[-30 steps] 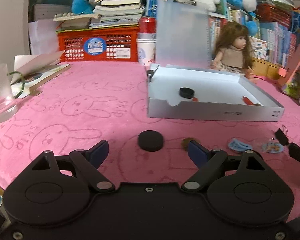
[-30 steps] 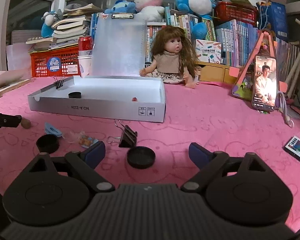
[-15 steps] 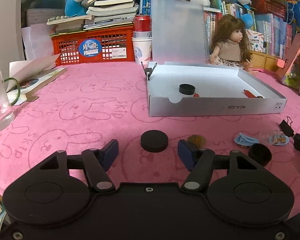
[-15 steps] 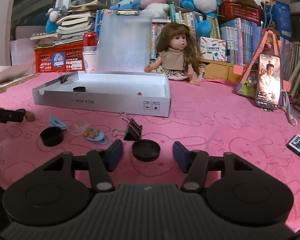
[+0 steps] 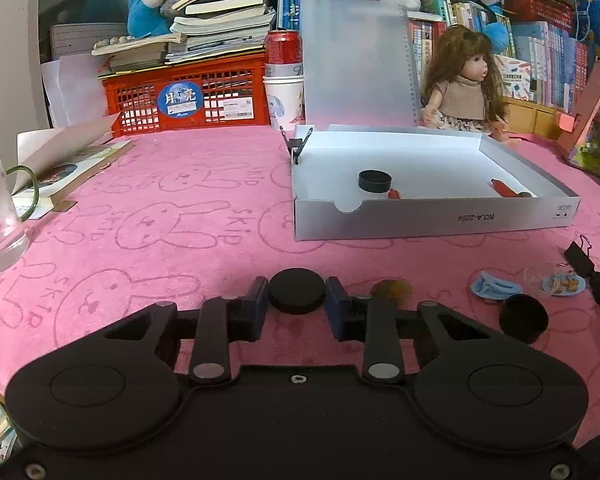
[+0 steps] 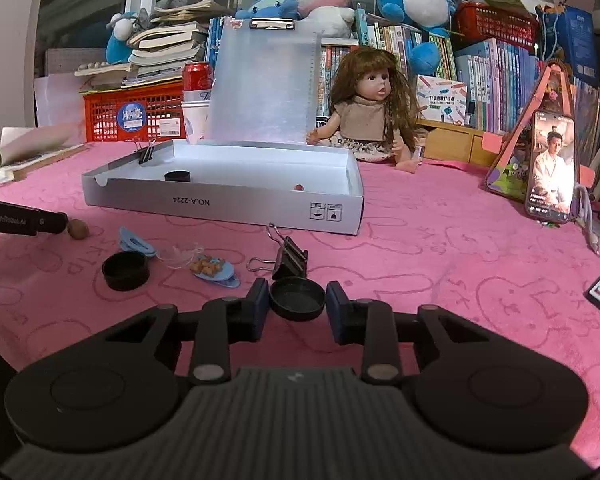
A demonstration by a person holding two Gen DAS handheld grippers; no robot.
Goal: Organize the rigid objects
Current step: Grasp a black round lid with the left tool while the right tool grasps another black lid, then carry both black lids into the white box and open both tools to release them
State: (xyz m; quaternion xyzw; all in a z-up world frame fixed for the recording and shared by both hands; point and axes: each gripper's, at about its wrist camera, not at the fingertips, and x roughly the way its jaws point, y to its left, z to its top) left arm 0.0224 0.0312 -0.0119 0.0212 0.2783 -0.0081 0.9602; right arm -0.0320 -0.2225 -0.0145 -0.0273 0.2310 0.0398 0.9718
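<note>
On the pink rabbit-print tablecloth [image 5: 148, 216], the left gripper [image 5: 297, 300] grasps a flat black round disc [image 5: 297, 290], and the right gripper [image 6: 297, 300] grasps a shallow black round lid [image 6: 297, 298].

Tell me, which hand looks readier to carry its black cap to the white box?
Probably right: the right gripper and left gripper each clamp a cap, but the white cardboard box looks nearer the right.

Both wrist cameras sat low over the pink tablecloth [image 5: 148, 216], facing the bookshelves; both views shared the white box [image 5: 432, 222] [image 6: 220, 202] and doll [image 6: 370, 116].
</note>
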